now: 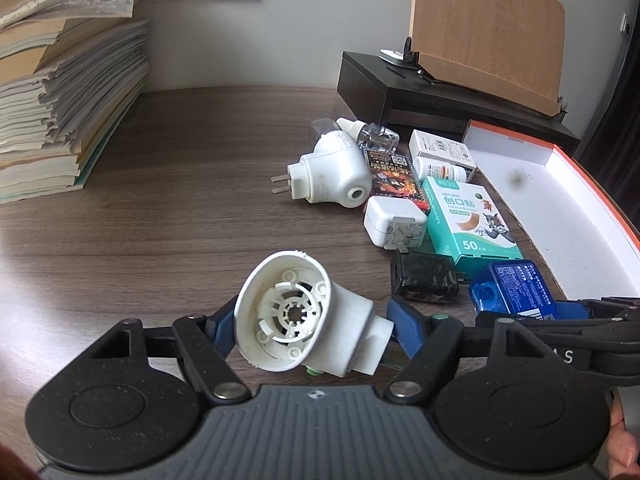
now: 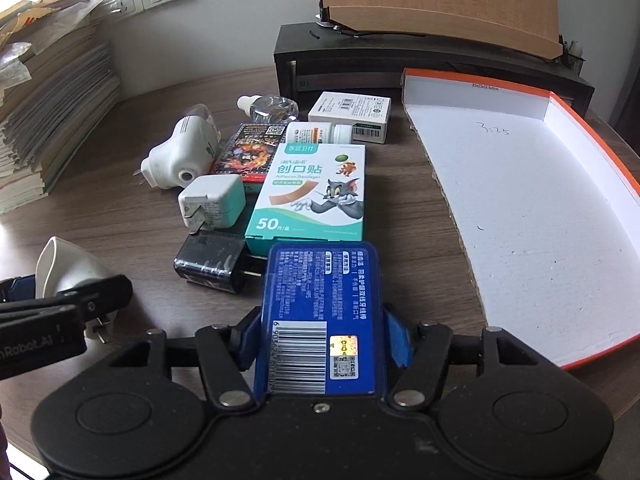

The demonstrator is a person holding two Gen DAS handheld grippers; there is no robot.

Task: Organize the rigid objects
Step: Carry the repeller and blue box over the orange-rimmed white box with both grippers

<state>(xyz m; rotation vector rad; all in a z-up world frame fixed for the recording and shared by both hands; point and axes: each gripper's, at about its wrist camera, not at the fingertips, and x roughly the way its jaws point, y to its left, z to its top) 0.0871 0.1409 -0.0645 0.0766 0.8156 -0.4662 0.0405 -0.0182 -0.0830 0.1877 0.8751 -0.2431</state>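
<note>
Blue case [image 2: 318,320] clamped in right gripper [image 2: 320,344]; white plug-in heater [image 1: 308,316] clamped in left gripper [image 1: 312,328].
Tray [image 2: 540,216] at right lies bare, near edge open; clutter [image 2: 280,168] crowds centre frame, just ahead.

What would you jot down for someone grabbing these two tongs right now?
Left tongs: shut on the white plug-in vaporizer, held beside the pile.
Right tongs: shut on the blue floss case.
Orange-rimmed box lid: nothing in it yet.
Left on the desk: bandage box, white charger, black charger, second vaporizer, pill bottle, more.
</note>
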